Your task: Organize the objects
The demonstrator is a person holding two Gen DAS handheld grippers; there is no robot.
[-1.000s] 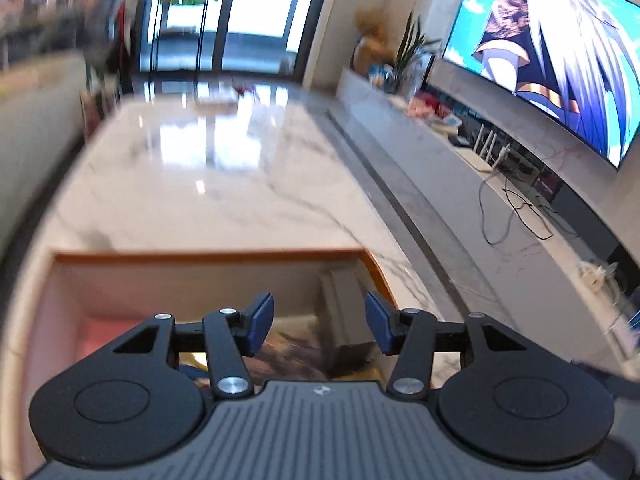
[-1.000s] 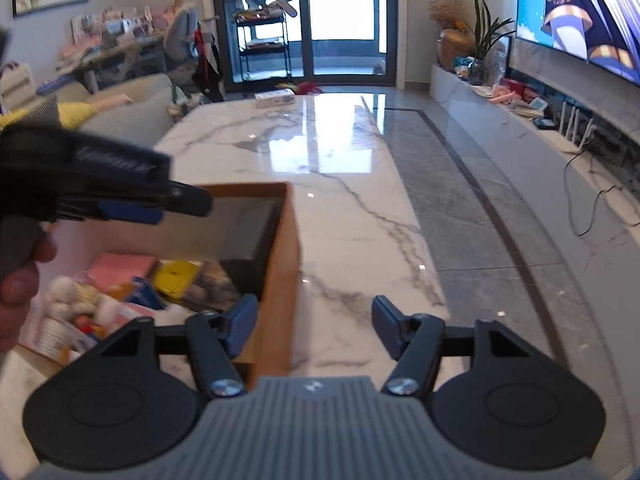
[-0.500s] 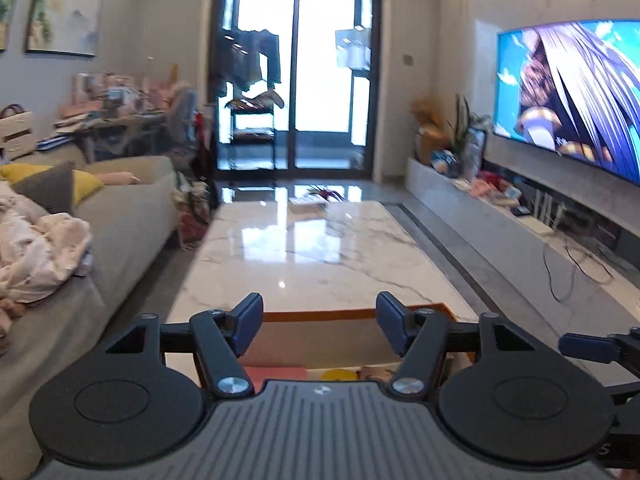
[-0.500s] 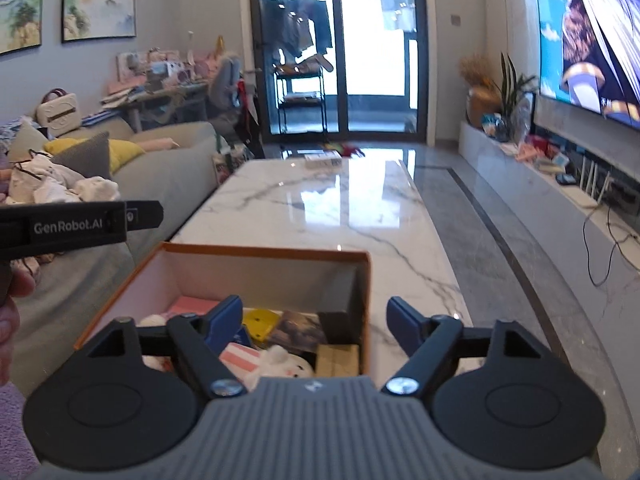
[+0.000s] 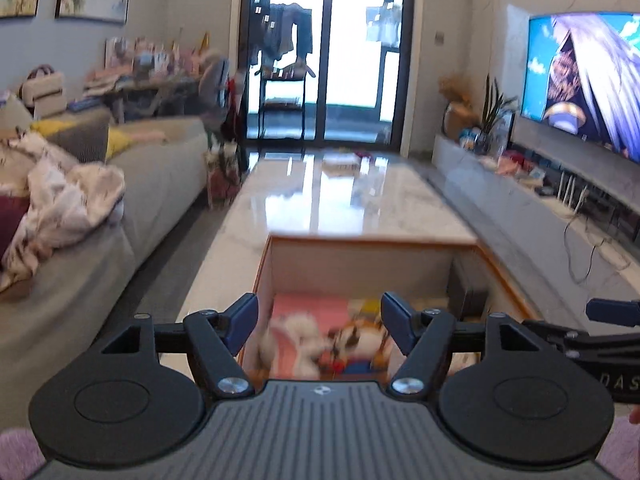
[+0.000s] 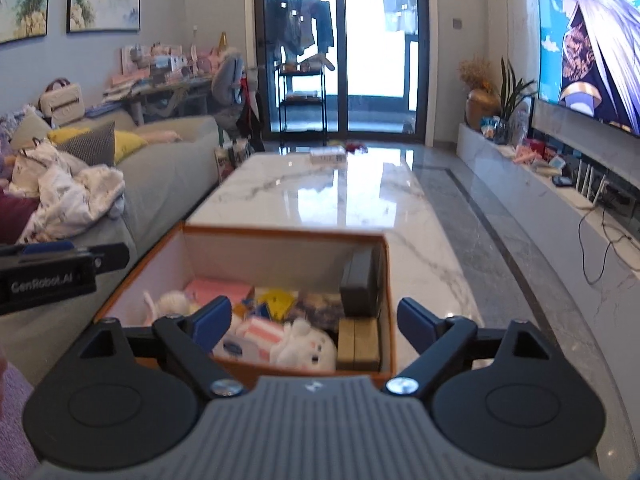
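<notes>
Box (image 6: 390,300) w/ toys: both grippers, left (image 5: 319,322) & right (image 6: 315,320), empty w/ jaws opening; pick one item, e.g. white plush (image 6: 304,348), approach from above.

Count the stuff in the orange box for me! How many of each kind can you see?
From the right wrist view, in the orange box:
White plush toys: 2, a fluffy one and a bunny
Wooden blocks: 2
Dark grey case: 1
Pink flat item: 1
Yellow item: 1
Total: 7 I can tell apart; other things are partly hidden.
</notes>
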